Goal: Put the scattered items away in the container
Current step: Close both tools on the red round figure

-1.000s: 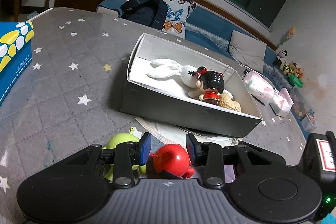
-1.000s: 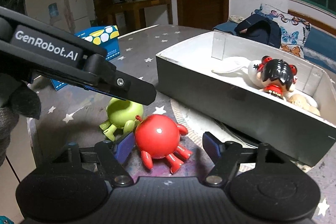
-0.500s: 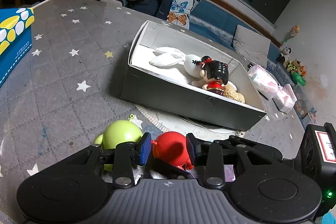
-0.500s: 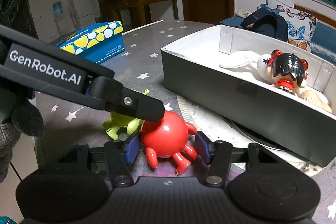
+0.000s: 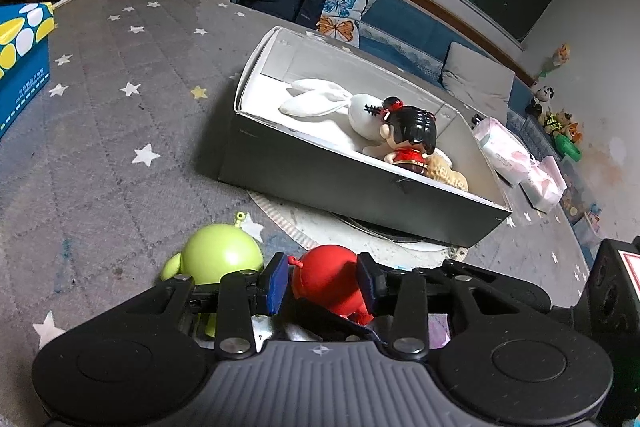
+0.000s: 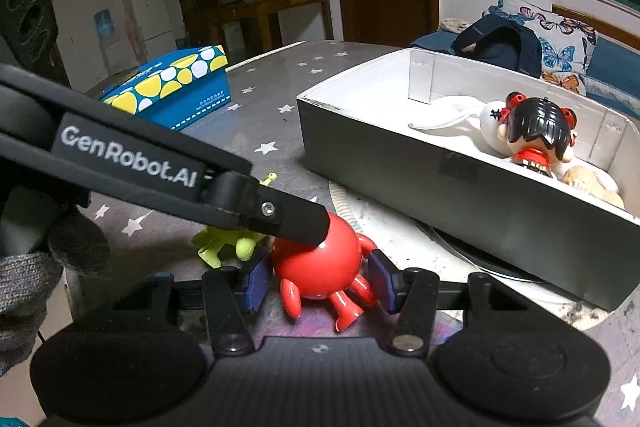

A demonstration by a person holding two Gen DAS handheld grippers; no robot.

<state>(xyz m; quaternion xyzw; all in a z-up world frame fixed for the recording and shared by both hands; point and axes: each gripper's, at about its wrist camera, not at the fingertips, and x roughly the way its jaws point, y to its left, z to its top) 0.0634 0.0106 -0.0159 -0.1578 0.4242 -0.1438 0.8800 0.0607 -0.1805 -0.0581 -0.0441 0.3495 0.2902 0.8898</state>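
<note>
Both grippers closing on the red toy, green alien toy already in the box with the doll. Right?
Not quite: the green alien toy sits on the table beside the red toy, outside the box, as the left wrist view shows. The rest holds.

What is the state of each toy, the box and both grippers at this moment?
red toy: on the table, between the pads of both grippers.
green toy: on the table, beside the red toy, not gripped.
box: open, holds a white rabbit, a doll and a tan toy.
left gripper: shut on the red toy.
right gripper: shut on the red toy.
</note>
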